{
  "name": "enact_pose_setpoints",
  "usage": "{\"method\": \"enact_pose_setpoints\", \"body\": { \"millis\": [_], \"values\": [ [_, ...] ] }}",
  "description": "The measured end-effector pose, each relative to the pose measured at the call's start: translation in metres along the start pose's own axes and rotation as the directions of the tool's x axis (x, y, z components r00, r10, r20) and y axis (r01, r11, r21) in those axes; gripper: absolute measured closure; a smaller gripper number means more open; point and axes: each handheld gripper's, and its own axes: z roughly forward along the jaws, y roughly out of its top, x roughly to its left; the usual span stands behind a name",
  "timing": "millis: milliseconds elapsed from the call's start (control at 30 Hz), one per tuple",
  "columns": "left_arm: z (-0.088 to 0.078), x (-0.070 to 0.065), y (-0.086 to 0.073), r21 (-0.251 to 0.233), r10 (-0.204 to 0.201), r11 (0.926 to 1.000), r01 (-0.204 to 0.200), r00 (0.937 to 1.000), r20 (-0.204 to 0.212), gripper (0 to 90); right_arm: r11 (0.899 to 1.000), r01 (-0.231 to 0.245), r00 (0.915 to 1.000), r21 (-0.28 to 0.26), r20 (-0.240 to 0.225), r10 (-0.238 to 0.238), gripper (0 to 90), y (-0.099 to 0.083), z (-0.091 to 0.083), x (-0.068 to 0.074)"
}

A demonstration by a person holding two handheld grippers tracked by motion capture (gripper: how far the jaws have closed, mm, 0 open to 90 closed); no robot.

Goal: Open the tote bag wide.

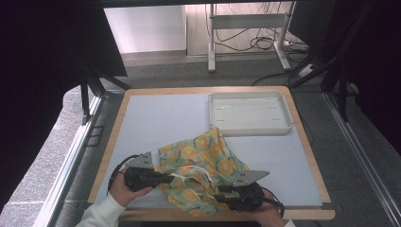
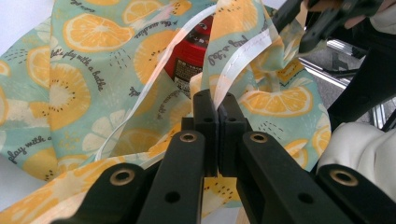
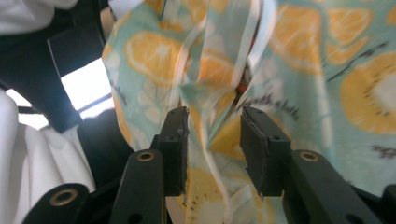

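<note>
A mint-green cloth bag (image 1: pixel 208 156) printed with orange slices lies crumpled at the front of the table. In the left gripper view the bag (image 2: pixel 74 84) gapes and a red can (image 2: pixel 194 51) shows inside it. My left gripper (image 2: pixel 216 100) is shut on the bag's white drawstring (image 2: pixel 243 56), at the bag's left side (image 1: pixel 171 178). My right gripper (image 1: pixel 221 190) sits at the bag's front right corner. In its own view the right gripper (image 3: pixel 215 135) has its jaws apart, with loose folds of the bag (image 3: pixel 327 70) and a drawstring between them, unpressed.
A shallow white tray (image 1: pixel 250 128) stands at the back right of the pale blue mat (image 1: pixel 161 123). The wooden table edge (image 1: pixel 113 142) frames the mat. A person's white sleeve (image 1: pixel 101 213) comes in at the front left. Dark frame posts and cables stand beyond the table.
</note>
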Motion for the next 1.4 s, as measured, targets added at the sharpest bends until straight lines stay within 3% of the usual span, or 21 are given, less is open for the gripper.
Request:
{"method": "enact_pose_setpoints", "body": {
  "millis": [233,267,533,733,833,900,933,967,1000,1100,1200,1400],
  "values": [
    [0.003,-0.005,-0.003,0.018,0.009,0.9998,-0.009,0.9993,0.036,89.4,0.997,-0.025,0.9971,-0.07,0.07,0.03,54.3,0.006,-0.014,-0.007],
    [0.003,-0.006,-0.004,0.023,0.011,0.9997,-0.012,0.9992,0.039,89.4,0.997,-0.032,0.9929,-0.065,0.112,0.039,50.0,0.009,-0.013,-0.009],
    [0.004,-0.01,-0.015,0.046,-0.001,0.9989,-0.002,0.9982,0.061,89.4,1.0,-0.015,0.9846,-0.027,0.174,0.02,38.1,0.024,0.005,-0.01],
    [0.004,-0.011,-0.023,0.059,-0.01,0.9983,0.006,0.9977,0.067,89.3,0.999,0.004,0.9889,0.052,0.148,-0.011,33.8,0.03,0.018,-0.007],
    [0.005,-0.01,-0.024,0.065,-0.014,0.9978,0.009,0.9974,0.07,89.3,0.996,0.001,0.9859,0.091,0.166,-0.016,43.0,0.028,0.021,-0.006],
    [0.006,-0.01,-0.024,0.065,-0.013,0.9979,0.008,0.9973,0.072,89.3,0.995,-0.006,0.985,0.099,0.172,-0.012,60.0,0.027,0.02,-0.009],
    [0.006,-0.011,-0.024,0.068,-0.012,0.9977,0.007,0.9973,0.072,89.3,0.997,-0.023,0.9831,0.08,0.183,0.008,74.0,0.027,0.017,-0.012],
    [0.006,-0.011,-0.023,0.069,-0.01,0.9976,0.005,0.9973,0.073,89.3,0.997,-0.023,0.9831,0.08,0.183,0.008,74.0,0.027,0.017,-0.012],
    [0.006,-0.011,-0.023,0.07,-0.01,0.9975,0.004,0.9972,0.074,89.3,0.998,-0.034,0.9817,0.05,0.189,0.024,82.9,0.029,0.012,-0.014],
    [0.007,-0.01,-0.023,0.074,-0.008,0.9973,0.003,0.997,0.077,89.4,0.999,-0.029,0.9799,0.018,0.198,0.025,86.8,0.033,0.007,-0.016],
    [0.008,-0.011,-0.023,0.08,-0.005,0.9968,-0.001,0.9969,0.079,89.4,0.998,-0.03,0.9776,-0.053,0.207,0.04,87.6,0.047,-0.004,-0.022],
    [0.009,-0.012,-0.024,0.084,0.001,0.9964,-0.008,0.9967,0.081,89.4,0.992,-0.039,0.9771,-0.118,0.204,0.063,87.6,0.064,-0.011,-0.032]
  ]
}}
